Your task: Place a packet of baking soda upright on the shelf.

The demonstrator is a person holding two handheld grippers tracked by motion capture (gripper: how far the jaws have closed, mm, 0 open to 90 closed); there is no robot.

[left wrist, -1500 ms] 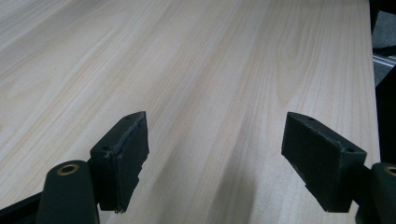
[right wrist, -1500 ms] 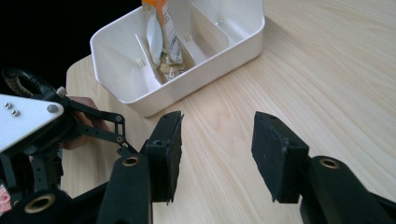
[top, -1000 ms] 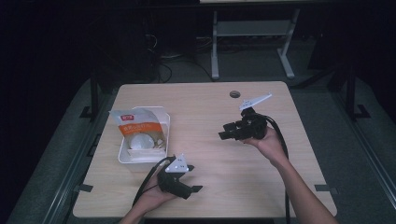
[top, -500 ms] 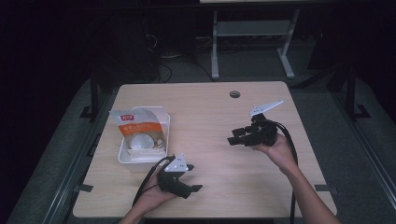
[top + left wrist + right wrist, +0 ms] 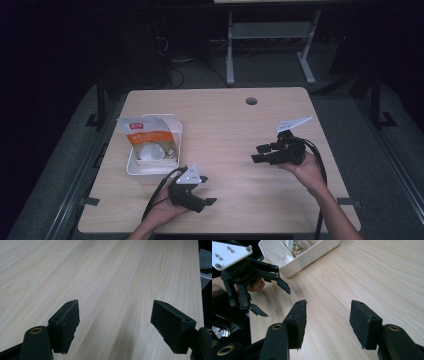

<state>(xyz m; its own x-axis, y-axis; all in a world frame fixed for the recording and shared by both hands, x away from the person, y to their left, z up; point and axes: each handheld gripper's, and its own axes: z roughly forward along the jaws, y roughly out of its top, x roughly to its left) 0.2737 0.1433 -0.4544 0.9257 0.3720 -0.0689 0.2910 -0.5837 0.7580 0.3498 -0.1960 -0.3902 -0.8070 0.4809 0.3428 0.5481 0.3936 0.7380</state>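
On the pale wooden table (image 5: 225,125), my left gripper (image 5: 207,192) rests near the front edge, held in a hand, with its jaws pointing right. Its jaws stand wide open over bare wood (image 5: 115,327). My right gripper (image 5: 256,154) is held above the table's right half, pointing left. It is open with nothing between its pads (image 5: 327,325). Ahead of it in the right gripper view I see the left gripper (image 5: 274,302) and the white tray (image 5: 307,255). The tray (image 5: 150,172) holds a clear bag with an orange label (image 5: 147,132).
A round cable hole (image 5: 251,101) sits near the table's far edge. Cables trail from both grippers off the front edge. A white metal frame (image 5: 270,35) stands on the dark floor beyond the table.
My right gripper has moved to the right and nearer the front edge, sinking a little. The left gripper has stayed where it was.
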